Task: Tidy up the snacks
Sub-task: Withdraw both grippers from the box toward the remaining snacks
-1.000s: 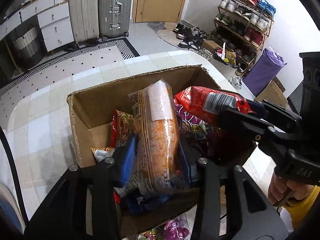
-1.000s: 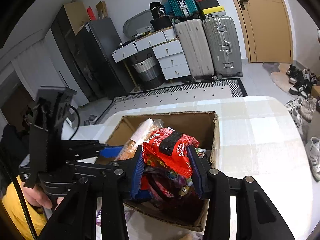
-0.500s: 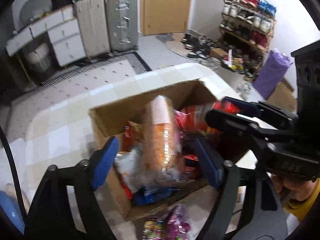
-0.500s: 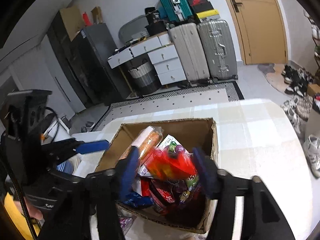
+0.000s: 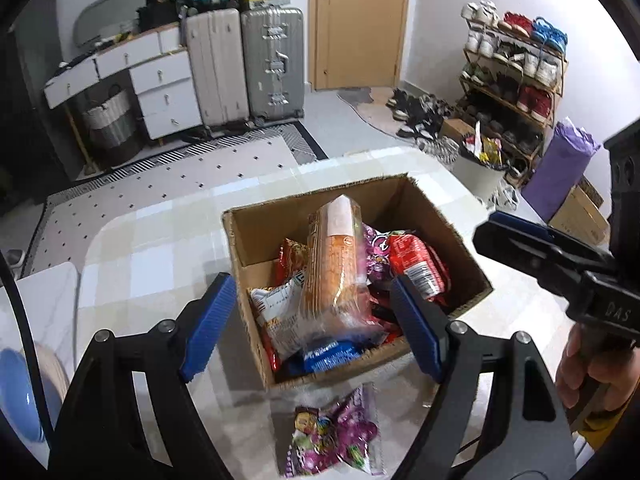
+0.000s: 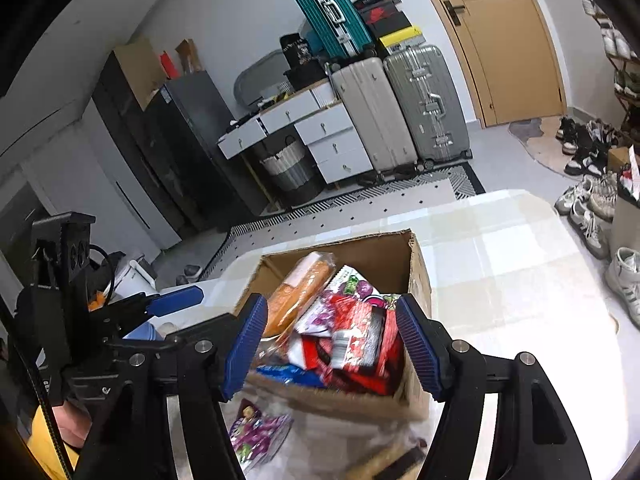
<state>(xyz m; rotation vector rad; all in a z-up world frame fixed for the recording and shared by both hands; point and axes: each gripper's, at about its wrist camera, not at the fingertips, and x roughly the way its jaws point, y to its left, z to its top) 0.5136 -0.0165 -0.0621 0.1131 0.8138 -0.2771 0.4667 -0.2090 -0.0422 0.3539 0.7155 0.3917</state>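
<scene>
An open cardboard box point(image 5: 256, 240) stands on the checked table, also in the right wrist view point(image 6: 418, 276). It holds several snacks: a long orange pack point(image 5: 334, 272) leaning upright, a red bag point(image 5: 416, 264) and purple packs. My left gripper point(image 5: 312, 328) is open and empty above the box's near edge. My right gripper point(image 6: 332, 344) is open and empty over the box, with the red bag point(image 6: 360, 336) lying below it. A purple candy pack point(image 5: 334, 436) lies on the table in front of the box.
A blue bowl point(image 5: 16, 396) sits at the table's left edge. A brown item point(image 6: 384, 460) lies on the table near the box, blurred. Suitcases point(image 5: 244, 64), drawers and a shoe rack point(image 5: 516, 80) stand beyond the table.
Both grippers opened and let go: the left released the orange pack, the right released the red bag, both now in the box. Both grippers pulled back and up.
</scene>
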